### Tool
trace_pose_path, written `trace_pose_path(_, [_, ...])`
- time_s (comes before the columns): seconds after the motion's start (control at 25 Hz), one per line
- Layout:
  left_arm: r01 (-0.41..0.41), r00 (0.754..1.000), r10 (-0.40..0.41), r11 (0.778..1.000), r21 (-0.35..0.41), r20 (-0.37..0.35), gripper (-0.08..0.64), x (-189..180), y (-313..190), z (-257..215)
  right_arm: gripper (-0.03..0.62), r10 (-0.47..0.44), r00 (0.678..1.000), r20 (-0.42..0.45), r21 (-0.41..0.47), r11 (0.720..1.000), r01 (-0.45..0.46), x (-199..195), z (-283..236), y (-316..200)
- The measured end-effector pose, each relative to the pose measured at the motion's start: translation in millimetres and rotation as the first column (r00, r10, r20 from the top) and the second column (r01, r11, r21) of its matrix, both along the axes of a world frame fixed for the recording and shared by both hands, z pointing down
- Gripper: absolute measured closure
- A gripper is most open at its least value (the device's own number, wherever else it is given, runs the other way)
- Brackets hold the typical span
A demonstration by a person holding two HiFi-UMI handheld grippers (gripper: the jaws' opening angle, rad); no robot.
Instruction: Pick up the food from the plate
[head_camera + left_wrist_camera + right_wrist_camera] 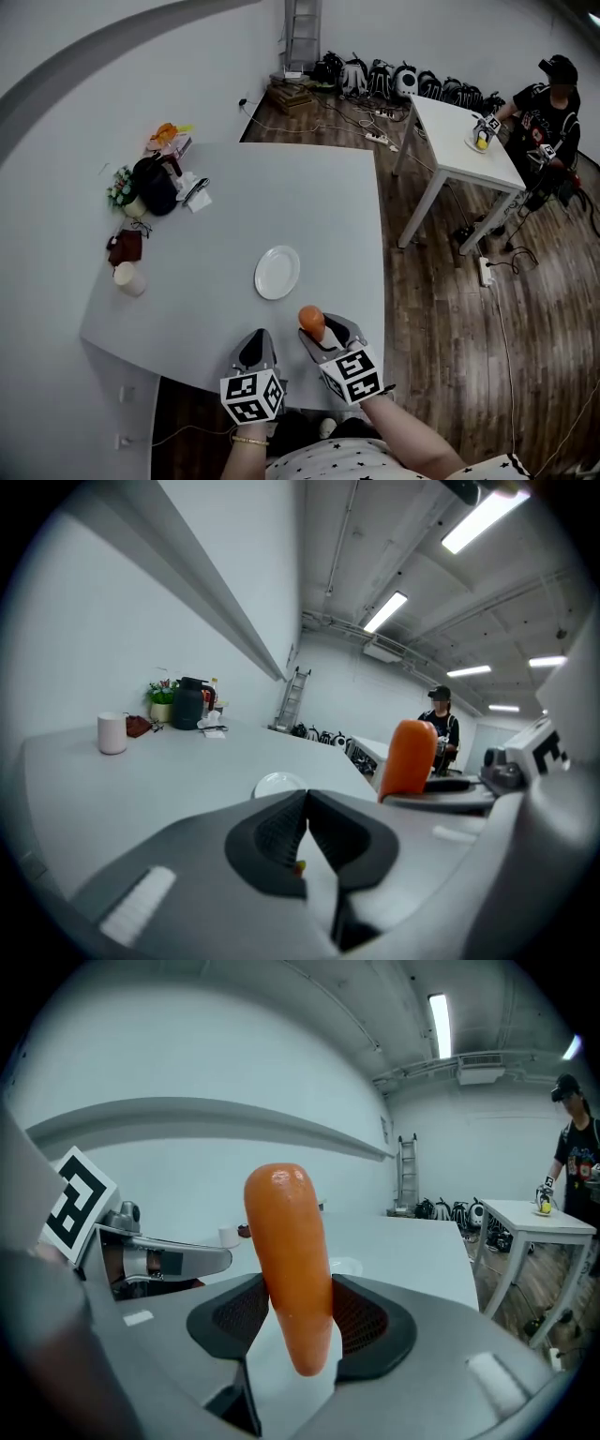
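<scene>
Spanning most of the head view: pale worktop (234, 211), large and wedge-shaped. Smaller white table (461, 155), far right, with a person (553, 103) beside it; the item on it is too small to name. Right tool (317, 330): clenched on the carrot (311, 322), pads gripping its lower half, thick end up, tip hanging below them, over the worktop's near edge. Left tool (255, 345): jaws pressed together, nothing between. Black flask (157, 185): far left, amid clutter too small to identify. White plate (277, 272): mid-worktop, near the carrot but apart from it; in the left gripper view only its top shows above the tool's body. White cup (129, 278): left edge.
</scene>
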State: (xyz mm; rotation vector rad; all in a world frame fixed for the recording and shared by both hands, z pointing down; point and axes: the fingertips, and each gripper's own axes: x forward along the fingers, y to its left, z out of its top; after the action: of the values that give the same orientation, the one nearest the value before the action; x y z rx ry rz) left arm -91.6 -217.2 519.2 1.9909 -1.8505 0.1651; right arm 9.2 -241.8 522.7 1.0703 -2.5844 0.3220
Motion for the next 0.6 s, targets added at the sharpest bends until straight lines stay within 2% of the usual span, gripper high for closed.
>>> trace_pose_path(0.6, [-0.023,1.000,0.022,0.999,0.036,0.017,0.552,21,30,-19,0.380,0.028,0.999,0.042,0.023,0.999,-0.029,18,-17,37])
